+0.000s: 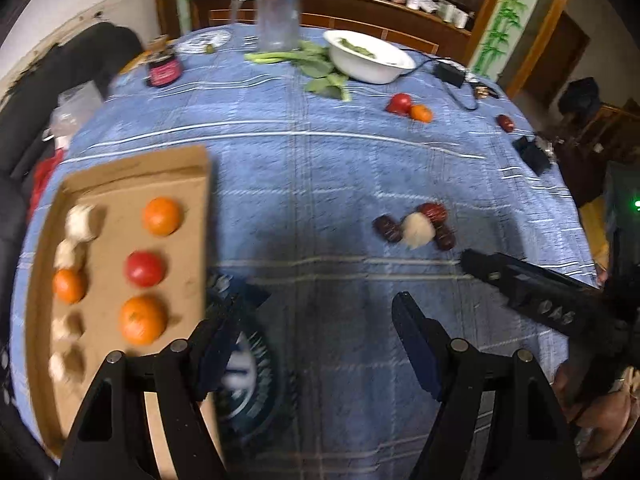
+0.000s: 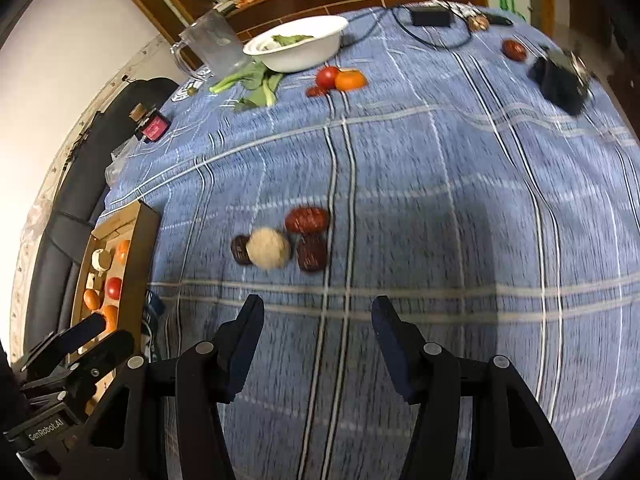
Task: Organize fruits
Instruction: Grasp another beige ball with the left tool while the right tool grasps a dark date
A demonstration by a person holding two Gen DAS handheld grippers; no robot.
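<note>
A cardboard tray (image 1: 120,184) lies at the left of the blue checked table and holds oranges (image 1: 161,216), a red tomato (image 1: 145,267) and several white garlic-like bulbs (image 1: 80,222). My left gripper (image 1: 316,312) is open and empty beside the tray. A white bulb (image 2: 268,253) with three dark red dates (image 2: 307,219) lies just ahead of my right gripper (image 2: 316,312), which is open and empty. A tomato (image 2: 327,77) and an orange (image 2: 351,79) sit farther back. A lone date (image 2: 514,49) lies far right.
A white bowl (image 2: 296,46) with greens, loose leafy stalks (image 2: 256,82), a clear jug (image 2: 212,46), a pink-labelled jar (image 2: 154,126), a black charger and cable (image 2: 430,16) and a black device (image 2: 560,80) sit at the back. A dark patterned plate (image 1: 248,364) lies under the tray's edge.
</note>
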